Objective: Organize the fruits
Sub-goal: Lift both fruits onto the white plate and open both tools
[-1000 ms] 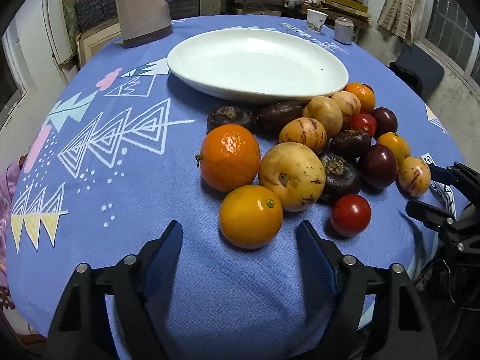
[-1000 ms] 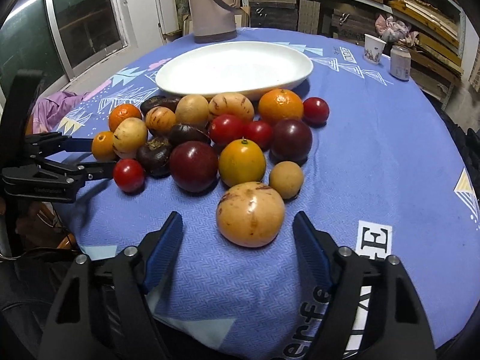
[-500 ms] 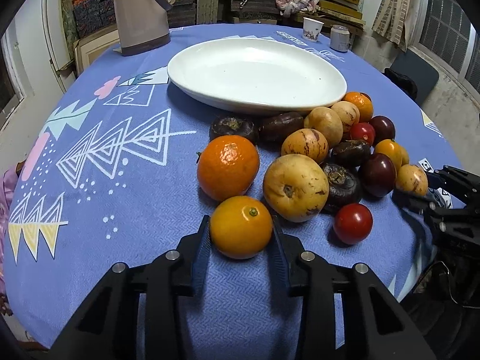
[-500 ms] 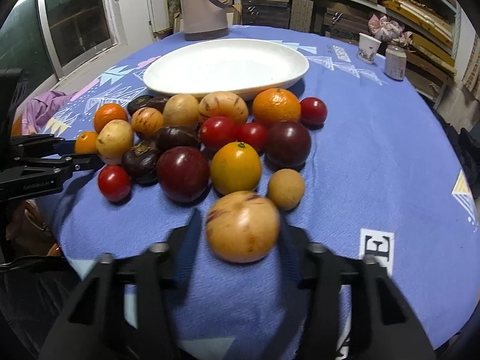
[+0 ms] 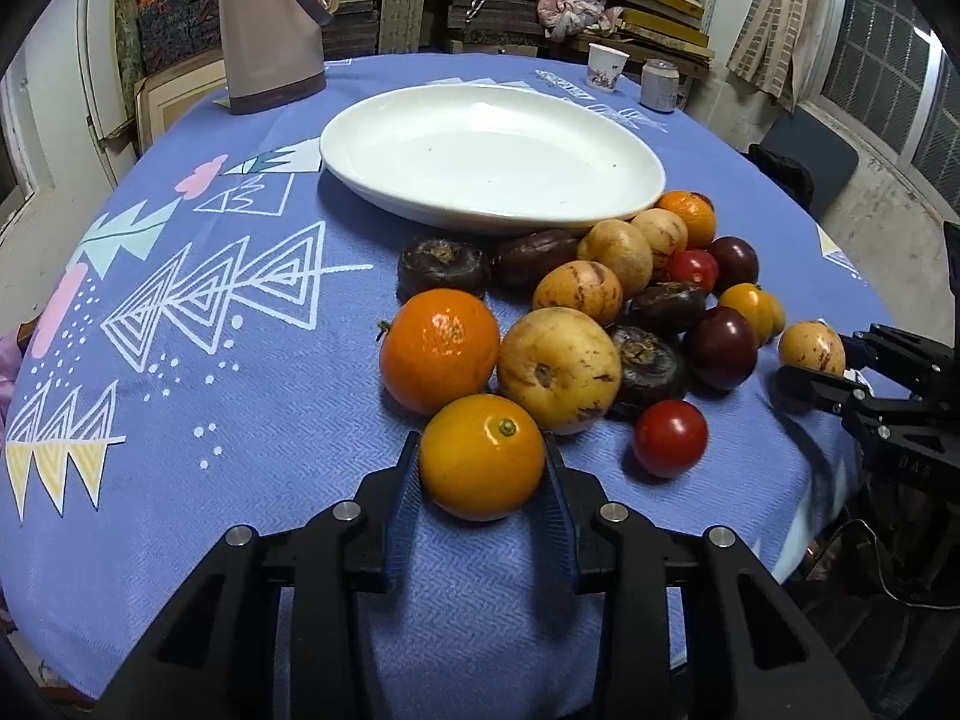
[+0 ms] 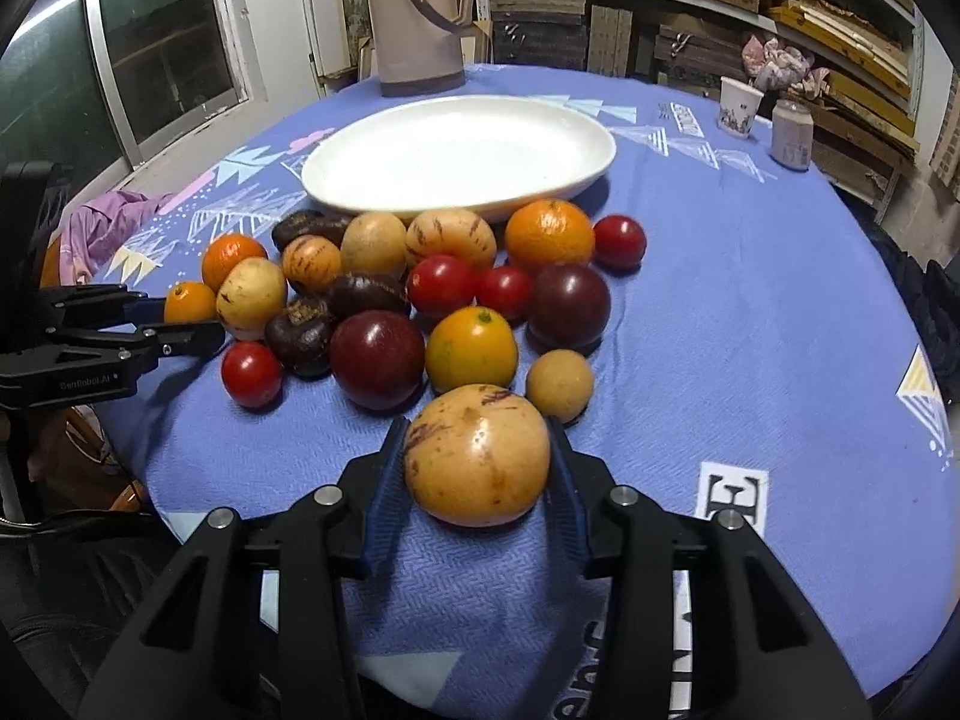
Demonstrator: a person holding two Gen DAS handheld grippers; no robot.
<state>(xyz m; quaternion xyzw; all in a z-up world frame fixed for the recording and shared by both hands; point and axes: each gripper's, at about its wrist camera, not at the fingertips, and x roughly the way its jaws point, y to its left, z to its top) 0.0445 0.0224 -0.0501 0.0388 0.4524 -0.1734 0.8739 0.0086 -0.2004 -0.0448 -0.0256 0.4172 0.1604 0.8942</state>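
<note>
Both jaws have closed: left hand-held gripper clamps smooth round orange.

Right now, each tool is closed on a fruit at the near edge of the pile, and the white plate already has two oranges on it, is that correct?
Not quite: the white plate has nothing on it, as both wrist views show. The rest stands: the left tool is closed on the yellow-orange fruit, and the right tool on the tan streaked fruit, both at the near edge of the pile.

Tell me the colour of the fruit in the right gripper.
Tan-yellow with purple streaks: the fruit shows best in the right wrist view.
</note>
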